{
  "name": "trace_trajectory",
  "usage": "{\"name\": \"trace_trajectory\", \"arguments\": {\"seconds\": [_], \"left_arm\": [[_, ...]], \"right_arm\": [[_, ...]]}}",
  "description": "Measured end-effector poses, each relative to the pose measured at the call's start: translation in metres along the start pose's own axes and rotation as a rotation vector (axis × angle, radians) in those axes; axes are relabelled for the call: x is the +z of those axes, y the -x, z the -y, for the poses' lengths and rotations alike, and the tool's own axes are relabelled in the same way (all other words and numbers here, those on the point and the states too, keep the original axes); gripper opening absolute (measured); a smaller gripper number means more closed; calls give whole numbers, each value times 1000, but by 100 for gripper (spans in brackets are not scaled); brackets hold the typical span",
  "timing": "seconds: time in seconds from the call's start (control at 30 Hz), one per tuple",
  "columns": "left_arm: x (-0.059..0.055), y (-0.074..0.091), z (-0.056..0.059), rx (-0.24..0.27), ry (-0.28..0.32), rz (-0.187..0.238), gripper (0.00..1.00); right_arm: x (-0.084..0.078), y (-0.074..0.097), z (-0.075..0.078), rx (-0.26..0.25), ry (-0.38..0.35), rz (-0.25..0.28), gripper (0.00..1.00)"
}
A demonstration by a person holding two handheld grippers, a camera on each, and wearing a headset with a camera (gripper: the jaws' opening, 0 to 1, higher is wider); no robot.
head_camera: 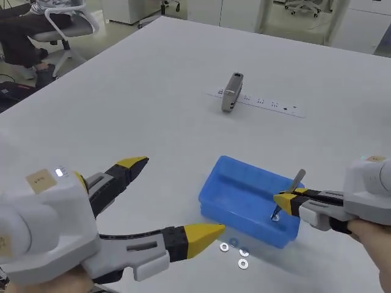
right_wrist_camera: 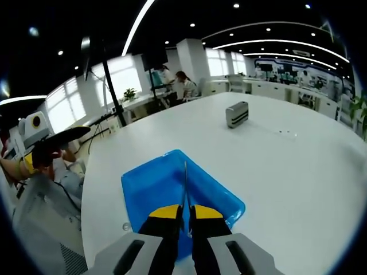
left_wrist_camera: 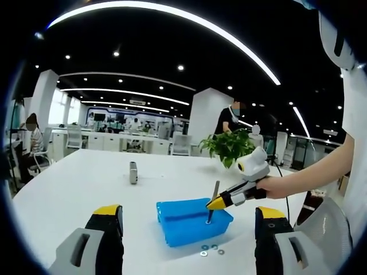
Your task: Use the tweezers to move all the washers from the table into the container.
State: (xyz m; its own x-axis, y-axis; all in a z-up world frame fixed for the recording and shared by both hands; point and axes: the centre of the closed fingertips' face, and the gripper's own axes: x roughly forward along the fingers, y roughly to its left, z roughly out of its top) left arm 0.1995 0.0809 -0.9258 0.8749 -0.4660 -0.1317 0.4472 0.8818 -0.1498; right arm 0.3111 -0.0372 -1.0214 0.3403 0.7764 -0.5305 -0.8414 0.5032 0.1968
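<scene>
A blue container (head_camera: 244, 198) (left_wrist_camera: 186, 223) (right_wrist_camera: 160, 186) sits on the white table. Several small washers (head_camera: 243, 264) (left_wrist_camera: 205, 248) lie on the table just in front of it; one washer (right_wrist_camera: 126, 226) lies by its edge. My right gripper (head_camera: 286, 201) (right_wrist_camera: 186, 212) is shut on thin metal tweezers (head_camera: 297, 180) (right_wrist_camera: 185, 180), whose tips point down into the container. Whether the tips hold a washer I cannot tell. My left gripper (head_camera: 171, 198) (left_wrist_camera: 189, 211) is open with nothing between its jaws, left of the container. The right gripper (left_wrist_camera: 221, 201) also shows from the left.
A grey metal block (head_camera: 232, 91) (left_wrist_camera: 133, 172) (right_wrist_camera: 237, 113) stands at the table's far side beside a flat white power strip (head_camera: 263, 102). An office chair (head_camera: 67, 24) stands beyond the table's left edge. People sit and stand in the background.
</scene>
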Motion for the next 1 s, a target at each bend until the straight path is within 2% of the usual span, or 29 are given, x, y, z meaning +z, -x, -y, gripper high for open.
{"name": "trace_trajectory", "arguments": {"seconds": [0.27, 0.67, 0.73, 1.0], "left_arm": [[2, 0, 1, 2, -1, 6, 98], [-3, -1, -1, 8, -1, -16, 98], [-3, -1, -1, 8, -1, -16, 98], [-3, 0, -4, 23, 7, -18, 97]], "right_arm": [[12, 12, -10, 12, -5, 47, 4], [35, 32, -40, 75, -28, 140, 4], [36, 34, -47, 102, -56, 151, 4], [29, 33, -71, 169, -53, 140, 4]]}}
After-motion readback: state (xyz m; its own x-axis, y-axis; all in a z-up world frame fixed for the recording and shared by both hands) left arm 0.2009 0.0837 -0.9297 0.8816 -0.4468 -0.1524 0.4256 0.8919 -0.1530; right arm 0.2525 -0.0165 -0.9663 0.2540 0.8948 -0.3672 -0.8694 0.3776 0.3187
